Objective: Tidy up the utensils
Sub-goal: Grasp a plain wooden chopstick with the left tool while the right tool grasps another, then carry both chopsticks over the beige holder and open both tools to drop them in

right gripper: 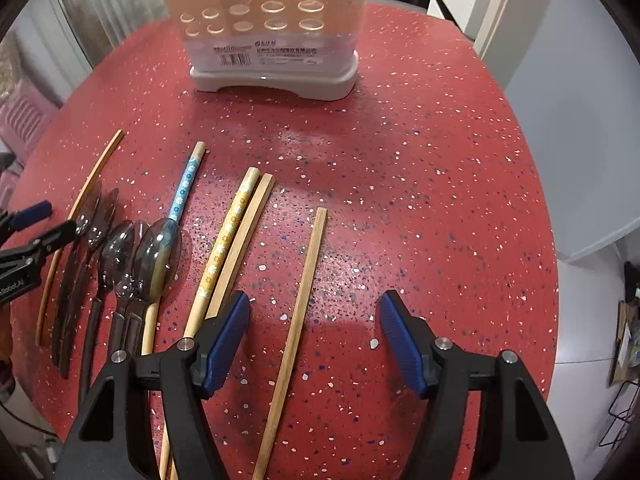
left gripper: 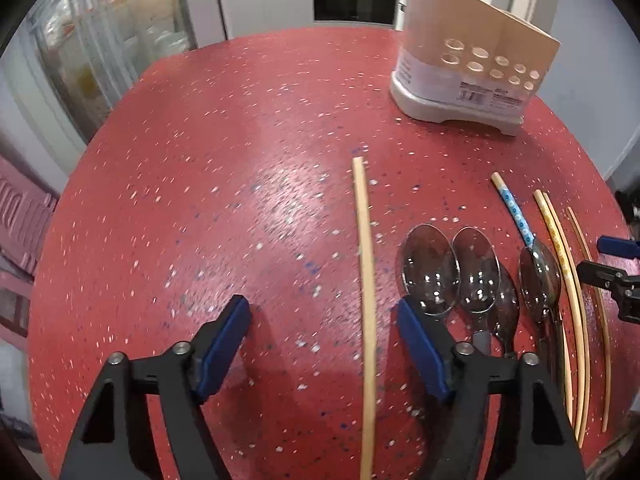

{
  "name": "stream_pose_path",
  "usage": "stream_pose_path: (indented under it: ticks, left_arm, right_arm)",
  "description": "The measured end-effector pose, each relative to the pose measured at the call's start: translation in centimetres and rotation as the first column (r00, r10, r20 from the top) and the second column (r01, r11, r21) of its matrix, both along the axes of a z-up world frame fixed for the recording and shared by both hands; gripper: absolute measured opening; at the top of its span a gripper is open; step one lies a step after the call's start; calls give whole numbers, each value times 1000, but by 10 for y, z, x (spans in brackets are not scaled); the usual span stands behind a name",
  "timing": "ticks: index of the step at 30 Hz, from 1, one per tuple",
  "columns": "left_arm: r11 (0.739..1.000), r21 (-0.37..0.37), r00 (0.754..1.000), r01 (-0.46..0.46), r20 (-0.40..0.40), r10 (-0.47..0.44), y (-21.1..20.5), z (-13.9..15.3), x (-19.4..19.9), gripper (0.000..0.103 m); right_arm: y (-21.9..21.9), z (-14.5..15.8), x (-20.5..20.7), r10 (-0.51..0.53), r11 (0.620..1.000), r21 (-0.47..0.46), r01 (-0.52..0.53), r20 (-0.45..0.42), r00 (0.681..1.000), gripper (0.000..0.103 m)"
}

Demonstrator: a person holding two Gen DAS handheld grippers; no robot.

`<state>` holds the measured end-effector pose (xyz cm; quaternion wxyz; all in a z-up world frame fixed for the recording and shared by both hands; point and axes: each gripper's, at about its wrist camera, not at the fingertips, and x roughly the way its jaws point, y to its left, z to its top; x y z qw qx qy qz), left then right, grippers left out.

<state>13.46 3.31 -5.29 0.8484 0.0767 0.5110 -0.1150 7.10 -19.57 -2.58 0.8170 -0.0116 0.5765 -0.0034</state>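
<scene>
Both tools released, angled down over the red speckled worktop [right gripper: 420, 152]. Left tool [left gripper: 322, 320]: nothing pinched, one plain chopstick [left gripper: 366, 300] lies on the worktop between its fingers, long axis running away from the camera toward the holder [left gripper: 472, 52]. Right tool [right gripper: 314, 320]: same, a plain chopstick [right gripper: 300, 312] between its fingers, not gripped, pointing toward the far edge. The rest lie roughly parallel between the tools: blue-patterned chopstick [right gripper: 186, 184], yellow-patterned chopstick [right gripper: 224, 240] touching another plain one [right gripper: 244, 240], clear smoky spoons [left gripper: 452, 272] with bowls toward the holder. Holder stands upright near the far edge, beige with round holes, grey base; barcode label on it, print too small to read. "Robot.AI" visible on the left tool body in the right view.
</scene>
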Motion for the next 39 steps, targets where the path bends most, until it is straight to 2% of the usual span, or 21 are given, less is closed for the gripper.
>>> stream_pose_path:
  ticks: [1, 4, 7, 8, 11, 15, 22, 29, 39]
  left_arm:
    - [1000, -1, 1000, 14, -5, -14, -1, 2, -1, 89]
    - [998, -12, 998, 56, -35, -56, -12, 5, -1, 70]
    - [994, -15, 993, 106, -50, -106, -23, 8, -4, 36]
    - [994, -8, 993, 110, -49, -110, -27, 8, -5, 31]
    - [996, -17, 996, 84, -29, -85, -27, 9, -9, 31]
    - [998, -62, 999, 28, 21, -27, -19, 13, -22, 31]
    - [989, -144, 991, -35, 125, 53, -9, 43, -43, 31]
    - [975, -216, 968, -48, 229, 98, -7, 86, -58, 31]
    - [949, -314, 921, -15, 365, 135, -19, 157, -32, 31]
  right_arm:
    - [1, 0, 4, 9, 1000, 0, -9, -7, 1000, 65]
    - [4, 2, 8, 34, 999, -3, -34, -18, 999, 50]
    - [5, 4, 9, 54, 999, 8, -53, -18, 998, 25]
    - [5, 4, 8, 57, 998, 9, -57, -15, 998, 13]
    - [3, 7, 2, 60, 998, 26, -60, -4, 998, 8]
    - [-8, 11, -6, 50, 992, 115, -52, 16, 999, 6]
    - [-20, 32, -28, 55, 974, 211, -81, 130, 990, 6]
    - [-30, 74, -45, 43, 943, 310, -125, 257, 966, 6]
    - [-42, 152, -25, 23, 920, 342, -191, 440, 897, 6]
